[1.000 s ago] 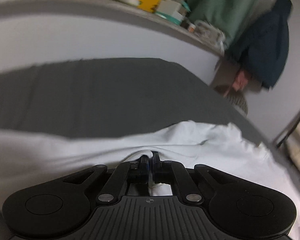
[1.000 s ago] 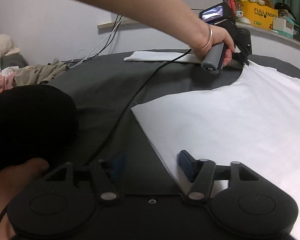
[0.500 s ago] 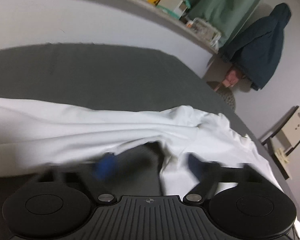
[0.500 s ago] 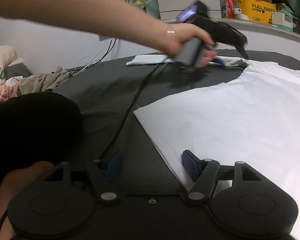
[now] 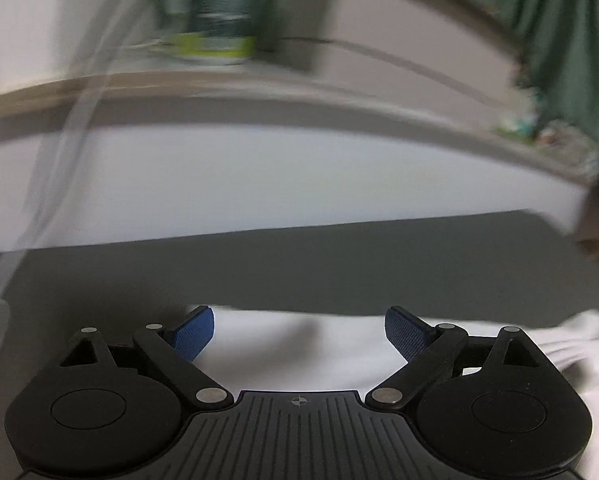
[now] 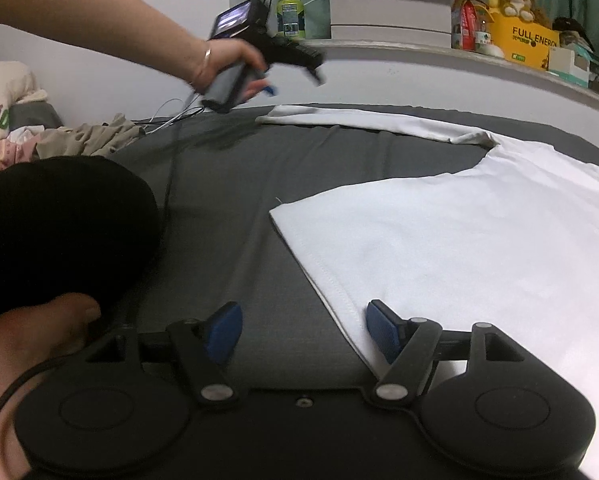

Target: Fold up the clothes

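The white shirt (image 6: 459, 240) lies flat on the dark bed (image 6: 259, 184), one sleeve (image 6: 363, 122) stretched toward the wall; the left gripper (image 5: 299, 332) hangs over that sleeve, jaws wide apart and empty; the right gripper (image 6: 303, 328) is opening, the hem (image 6: 323, 276) between its pads, unpinched. A careless grab could catch the bedsheet too; clear bed lies leftward, though the cable (image 6: 171, 184) might snag.
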